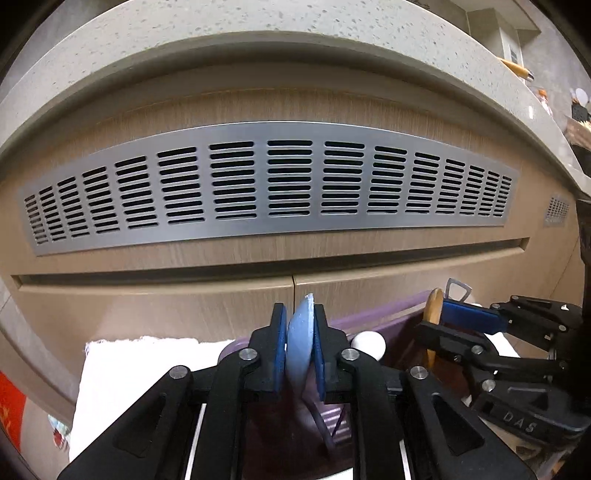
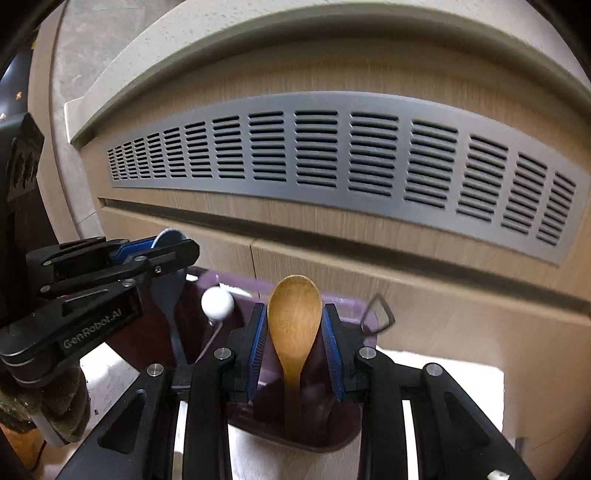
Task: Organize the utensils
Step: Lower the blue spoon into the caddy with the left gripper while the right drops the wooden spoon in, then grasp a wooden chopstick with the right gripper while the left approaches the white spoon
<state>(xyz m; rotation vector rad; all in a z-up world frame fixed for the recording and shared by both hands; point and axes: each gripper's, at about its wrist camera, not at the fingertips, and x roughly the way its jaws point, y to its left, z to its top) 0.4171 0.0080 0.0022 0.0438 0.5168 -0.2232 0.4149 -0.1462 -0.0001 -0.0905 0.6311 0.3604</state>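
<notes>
My left gripper (image 1: 300, 314) is shut on the bowl of a light blue spoon (image 1: 301, 347), held upright over a purple utensil holder (image 1: 380, 314). My right gripper (image 2: 294, 314) is closed around the bowl of a wooden spoon (image 2: 294, 317), whose handle stands down in the purple holder (image 2: 343, 301). In the right wrist view the left gripper (image 2: 173, 245) shows at the left with the blue spoon (image 2: 168, 291). In the left wrist view the right gripper (image 1: 437, 306) shows at the right with the wooden spoon (image 1: 433, 310).
A white ball-topped utensil (image 2: 217, 302) and a wire-loop handle (image 2: 378, 314) stand in the holder. The holder rests on a white cloth (image 1: 147, 365). A wood cabinet front with a metal vent grille (image 1: 273, 181) stands close behind, under a stone countertop (image 1: 258, 22).
</notes>
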